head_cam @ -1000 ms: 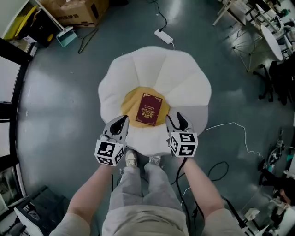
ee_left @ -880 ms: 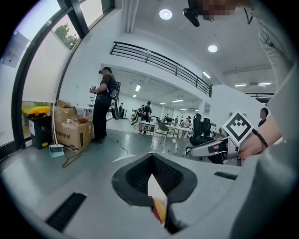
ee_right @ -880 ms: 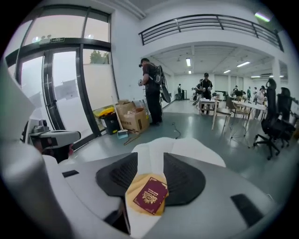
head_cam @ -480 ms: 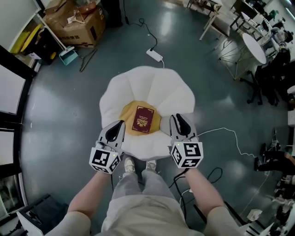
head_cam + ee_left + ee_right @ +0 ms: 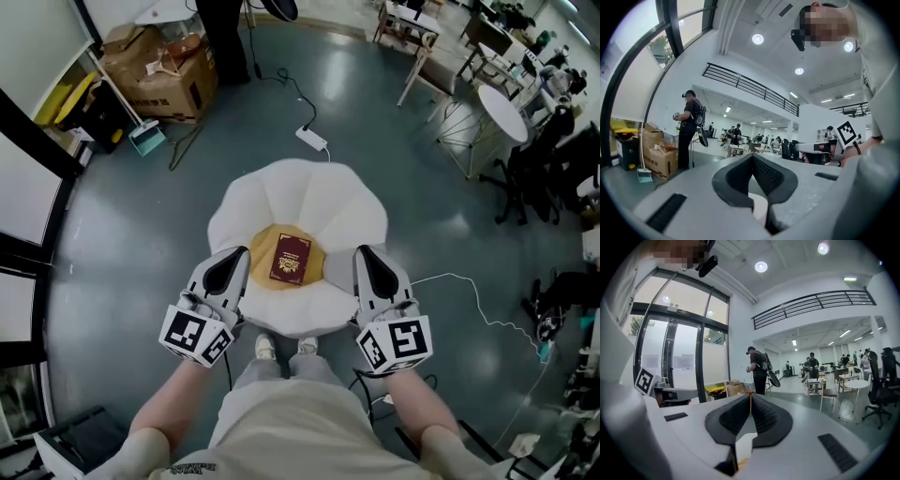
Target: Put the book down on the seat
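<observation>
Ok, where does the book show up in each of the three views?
Head view: the book lies at centre, on the yellow middle of the seat.
Left gripper view: not in it.
Right gripper view: not in it.
Shared landmark: the cardboard box.

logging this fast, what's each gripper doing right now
Left gripper: closed, nothing in it.
Right gripper: closed, nothing in it.

The book (image 5: 290, 259) lies on the seat's (image 5: 309, 192) middle; a power strip (image 5: 312, 139) lies on the floor (image 5: 131, 234) behind.
</observation>
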The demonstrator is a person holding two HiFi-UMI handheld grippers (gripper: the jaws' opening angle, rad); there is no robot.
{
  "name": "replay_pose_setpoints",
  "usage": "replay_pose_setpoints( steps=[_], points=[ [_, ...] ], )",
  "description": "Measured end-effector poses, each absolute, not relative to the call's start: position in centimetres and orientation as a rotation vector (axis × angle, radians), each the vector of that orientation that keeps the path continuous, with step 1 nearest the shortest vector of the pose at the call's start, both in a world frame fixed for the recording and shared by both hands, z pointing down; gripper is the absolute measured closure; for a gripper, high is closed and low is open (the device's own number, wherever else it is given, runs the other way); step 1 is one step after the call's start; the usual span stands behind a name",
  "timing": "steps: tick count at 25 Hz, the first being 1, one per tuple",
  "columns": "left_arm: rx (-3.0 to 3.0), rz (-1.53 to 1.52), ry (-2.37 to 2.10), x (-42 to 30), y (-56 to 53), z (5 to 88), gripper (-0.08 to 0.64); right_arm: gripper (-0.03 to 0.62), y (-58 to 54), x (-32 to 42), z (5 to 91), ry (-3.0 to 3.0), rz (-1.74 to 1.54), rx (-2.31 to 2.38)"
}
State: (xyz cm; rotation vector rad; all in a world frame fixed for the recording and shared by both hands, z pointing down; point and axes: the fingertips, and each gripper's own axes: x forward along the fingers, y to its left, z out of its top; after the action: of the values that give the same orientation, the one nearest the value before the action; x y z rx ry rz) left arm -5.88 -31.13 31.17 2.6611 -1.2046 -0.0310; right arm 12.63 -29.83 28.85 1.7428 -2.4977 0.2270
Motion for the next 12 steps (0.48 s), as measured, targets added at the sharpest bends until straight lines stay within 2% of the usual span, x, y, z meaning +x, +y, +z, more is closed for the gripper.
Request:
replay_pose_setpoints(
  steps=[5, 12],
  points=[
    [2.769, -0.104, -1.189, -5.1, -27.5, 26.3, 0.555, 0.589, -24.9, 11.5, 25.5, -2.551, 0.095, 1.729],
    [2.84, -0.145, -1.17, -4.0, -23.4, 22.8, 0.555, 0.589, -21.1, 11.4, 23.5, -2.588, 0.111, 1.776]
  ],
)
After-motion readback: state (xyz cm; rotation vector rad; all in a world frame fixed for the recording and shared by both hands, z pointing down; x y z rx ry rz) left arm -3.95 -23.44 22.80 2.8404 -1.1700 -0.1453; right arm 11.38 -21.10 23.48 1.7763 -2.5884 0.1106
